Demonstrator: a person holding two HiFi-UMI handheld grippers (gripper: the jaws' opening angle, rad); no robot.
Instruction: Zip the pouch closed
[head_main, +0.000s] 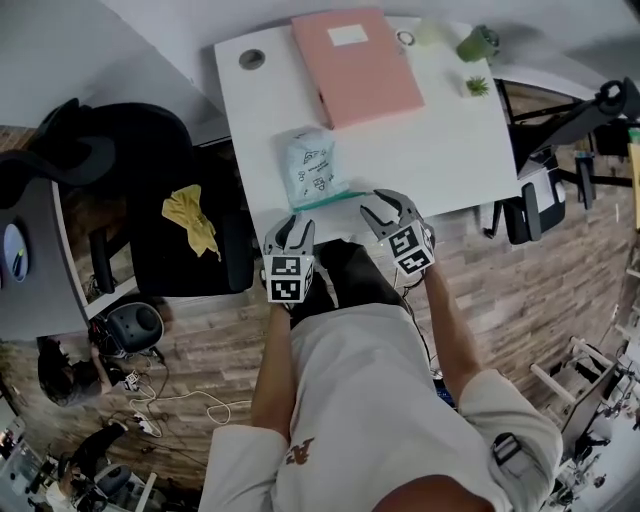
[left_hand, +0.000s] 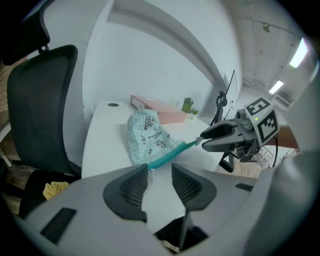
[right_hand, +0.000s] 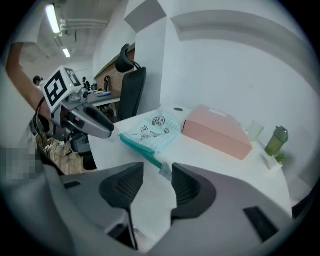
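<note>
A light checked pouch (head_main: 315, 167) with a teal zipper band (head_main: 332, 199) lies near the front edge of the white table (head_main: 450, 150). My left gripper (head_main: 293, 224) hovers just off the zipper's left end, and my right gripper (head_main: 388, 206) just off its right end. In the left gripper view the jaws (left_hand: 160, 173) stand open, with the pouch (left_hand: 147, 134) just beyond them and the right gripper (left_hand: 207, 140) at the zipper's far end. In the right gripper view the open jaws (right_hand: 157, 171) frame the small pull tab (right_hand: 163, 172) without pressing on it.
A pink folder (head_main: 355, 65) lies behind the pouch, and a green bottle (head_main: 478, 42) and a small plant (head_main: 477, 86) stand at the back right. A black office chair (head_main: 150, 180) with a yellow cloth (head_main: 192, 218) is left of the table.
</note>
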